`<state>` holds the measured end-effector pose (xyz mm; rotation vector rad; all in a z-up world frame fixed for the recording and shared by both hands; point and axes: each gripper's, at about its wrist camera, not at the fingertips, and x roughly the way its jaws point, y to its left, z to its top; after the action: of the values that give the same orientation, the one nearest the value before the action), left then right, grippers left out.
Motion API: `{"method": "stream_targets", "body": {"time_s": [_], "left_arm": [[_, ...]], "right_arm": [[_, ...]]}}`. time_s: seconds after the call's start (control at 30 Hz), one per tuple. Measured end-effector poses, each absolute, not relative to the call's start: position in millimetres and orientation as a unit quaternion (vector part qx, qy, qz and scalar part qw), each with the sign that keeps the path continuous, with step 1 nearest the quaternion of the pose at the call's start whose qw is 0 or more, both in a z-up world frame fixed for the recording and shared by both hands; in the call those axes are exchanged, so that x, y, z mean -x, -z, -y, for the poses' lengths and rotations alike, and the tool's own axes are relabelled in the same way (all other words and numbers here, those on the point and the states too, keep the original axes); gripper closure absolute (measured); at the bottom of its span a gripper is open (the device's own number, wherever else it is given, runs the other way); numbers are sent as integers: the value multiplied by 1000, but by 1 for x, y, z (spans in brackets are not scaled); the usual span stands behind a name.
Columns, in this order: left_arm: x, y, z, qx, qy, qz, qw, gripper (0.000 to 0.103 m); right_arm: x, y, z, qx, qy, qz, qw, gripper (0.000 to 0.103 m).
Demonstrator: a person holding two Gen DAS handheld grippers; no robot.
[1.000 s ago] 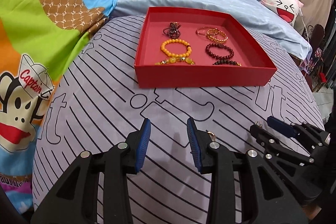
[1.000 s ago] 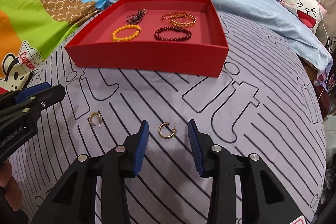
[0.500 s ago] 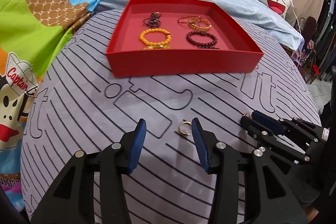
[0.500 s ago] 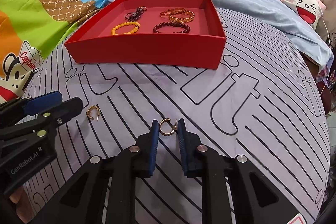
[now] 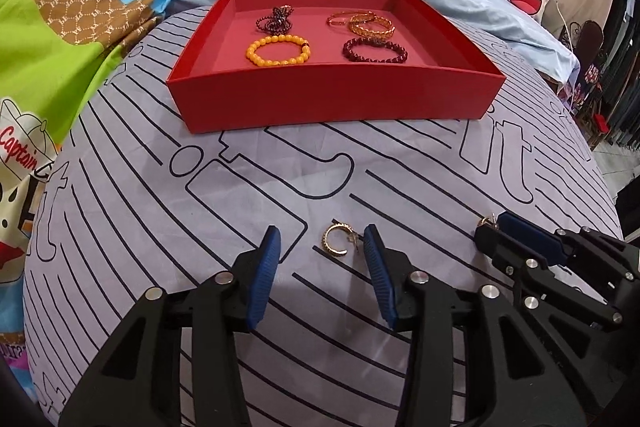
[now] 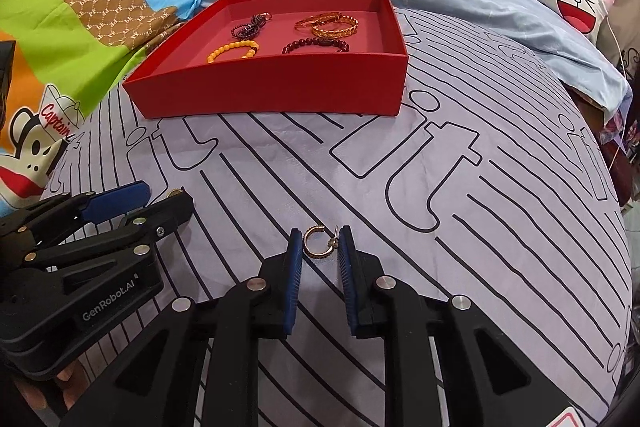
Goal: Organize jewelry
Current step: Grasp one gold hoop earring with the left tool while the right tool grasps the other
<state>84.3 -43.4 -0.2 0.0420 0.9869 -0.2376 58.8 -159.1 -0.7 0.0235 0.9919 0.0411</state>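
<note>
While one gold hoop earring (image 6: 318,242) sits between the right gripper's (image 6: 319,247) blue pads, those pads look close on both sides, but I cannot tell if they pinch it.

Another gold earring (image 5: 336,241) lies on the striped sheet (image 5: 280,187) inside the left gripper (image 5: 320,251), whose fingers are wide apart. Behind them, well apart, the red tray (image 5: 332,95) holds an orange bead bracelet (image 5: 278,50), a dark red one (image 5: 374,51) and gold bangles (image 5: 368,23).

On a striped lilac bedsheet (image 5: 240,195), the left gripper (image 5: 320,251) hovers with jaws wide apart around a gold hoop earring (image 5: 335,242). To its right, the right gripper (image 5: 494,229) sits beside a second earring (image 5: 486,221). Behind them, a red tray (image 5: 332,99) holds beaded bracelets (image 5: 280,50).
</note>
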Motion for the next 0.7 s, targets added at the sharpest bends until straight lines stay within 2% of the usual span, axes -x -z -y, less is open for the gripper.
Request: {"method": "stream_targets", "body": {"time_s": [0.17, 0.33, 0.7], "left_arm": [[-83, 0, 47, -30, 113, -467, 876, 77], [-82, 0, 48, -33, 117, -466, 876, 85], [-75, -4, 38, 4, 131, -481, 867, 85]], "right_arm": [[-58, 1, 158, -11, -19, -474, 880, 85], [-58, 0, 159, -13, -18, -474, 880, 85], [-51, -4, 161, -35, -28, -477, 878, 86]]}}
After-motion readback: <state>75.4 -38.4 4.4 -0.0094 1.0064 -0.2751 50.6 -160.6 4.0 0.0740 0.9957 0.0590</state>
